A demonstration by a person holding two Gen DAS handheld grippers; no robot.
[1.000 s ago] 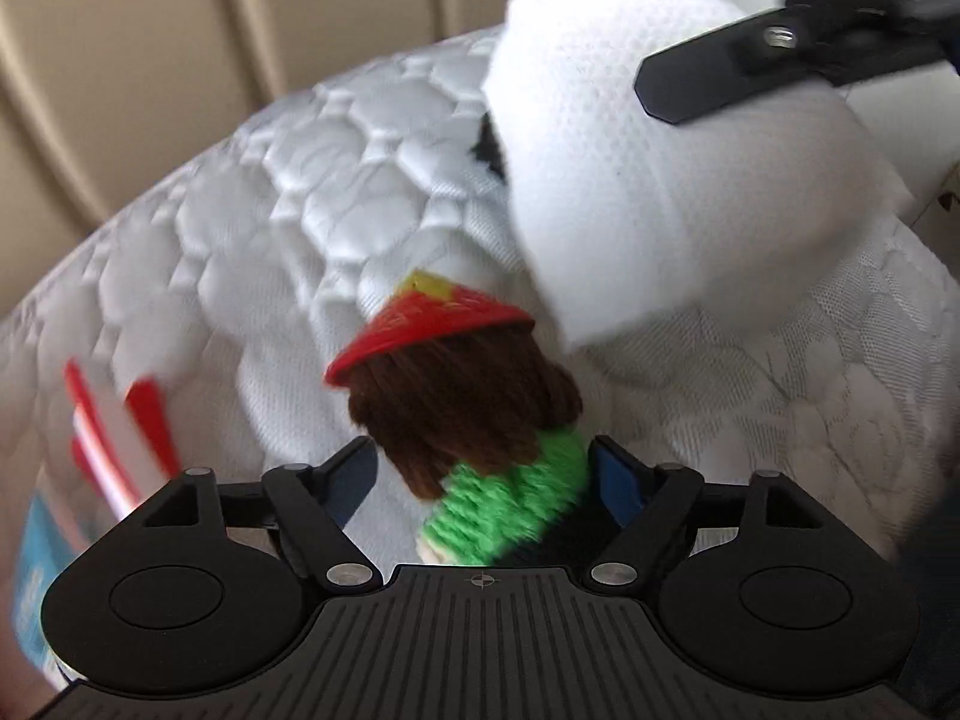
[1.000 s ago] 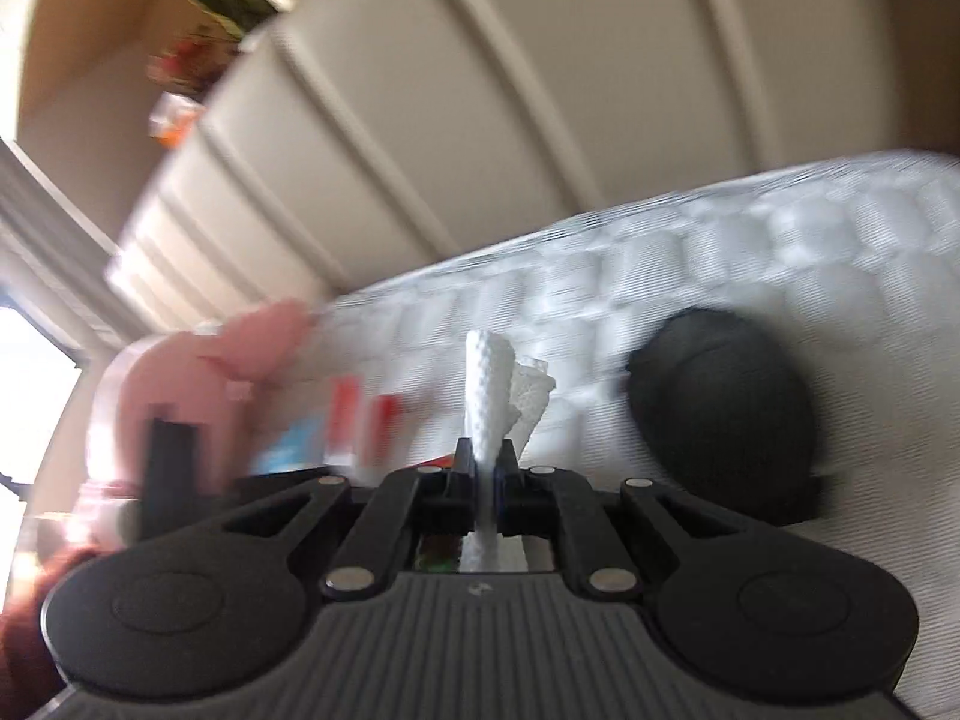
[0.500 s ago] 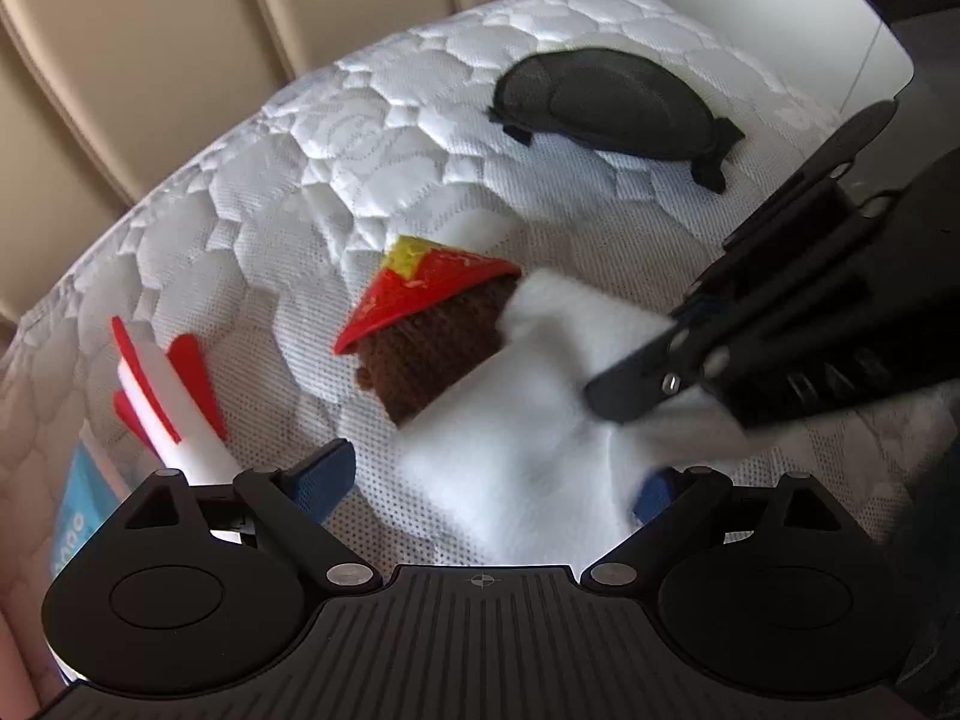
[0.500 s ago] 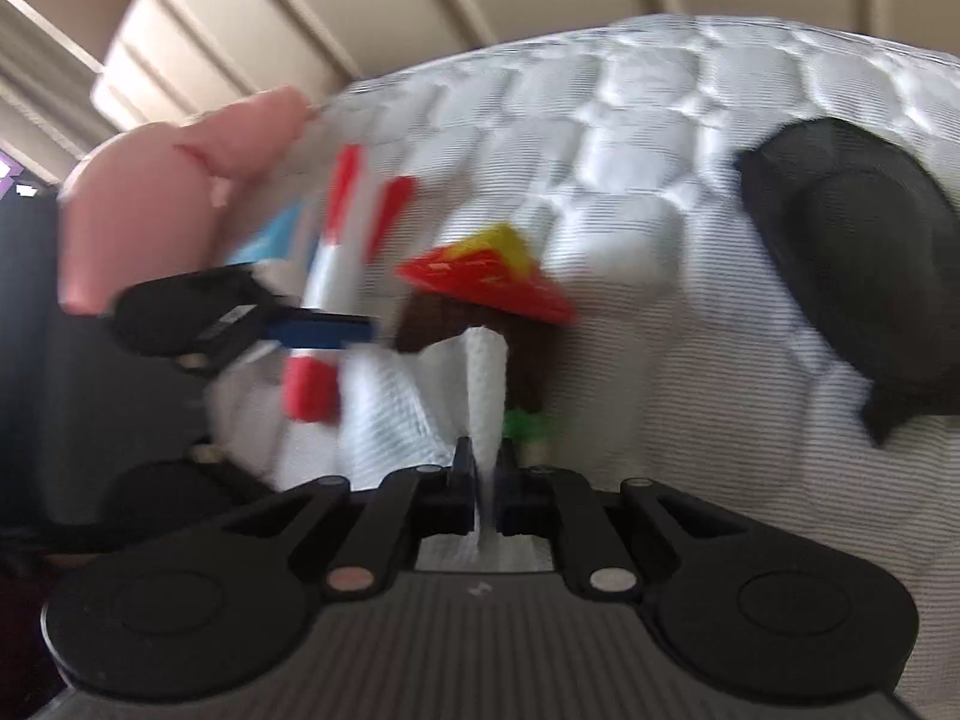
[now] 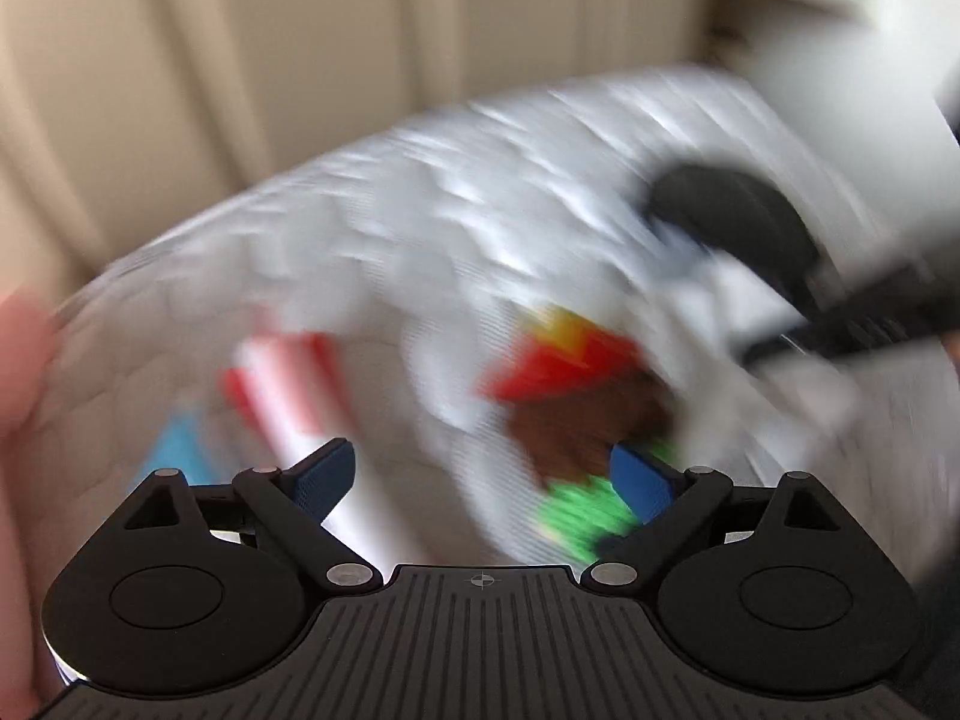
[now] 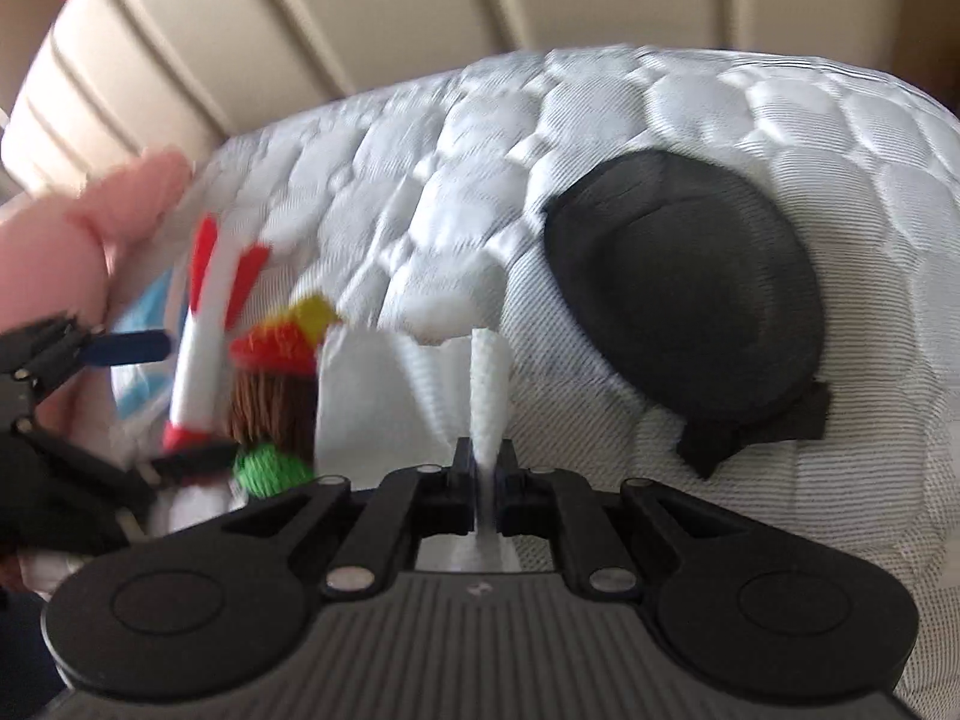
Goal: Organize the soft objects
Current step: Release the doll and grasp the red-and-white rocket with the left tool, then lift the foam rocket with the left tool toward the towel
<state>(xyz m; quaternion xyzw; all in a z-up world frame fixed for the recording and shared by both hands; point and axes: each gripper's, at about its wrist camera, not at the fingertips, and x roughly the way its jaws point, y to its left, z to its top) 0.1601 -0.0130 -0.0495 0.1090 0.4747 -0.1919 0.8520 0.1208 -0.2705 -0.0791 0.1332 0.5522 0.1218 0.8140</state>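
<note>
Since half a second ago the left gripper (image 5: 480, 474) has swung, blurring its view; it gapes empty beside the knitted doll (image 5: 576, 414). In the right view, the right gripper (image 6: 483, 468) pinches the thin white cloth (image 6: 489, 372), left of the black eye mask (image 6: 684, 300) on the quilted mattress (image 6: 600, 138). Lay the cloth flat, slowly.

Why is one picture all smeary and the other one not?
Left wrist view: motion blur smears the knitted doll with the red hat and white quilted mattress; only the left tongs look sharp. Right wrist view: the flat black pad is crisp, the left edge blurred.
</note>
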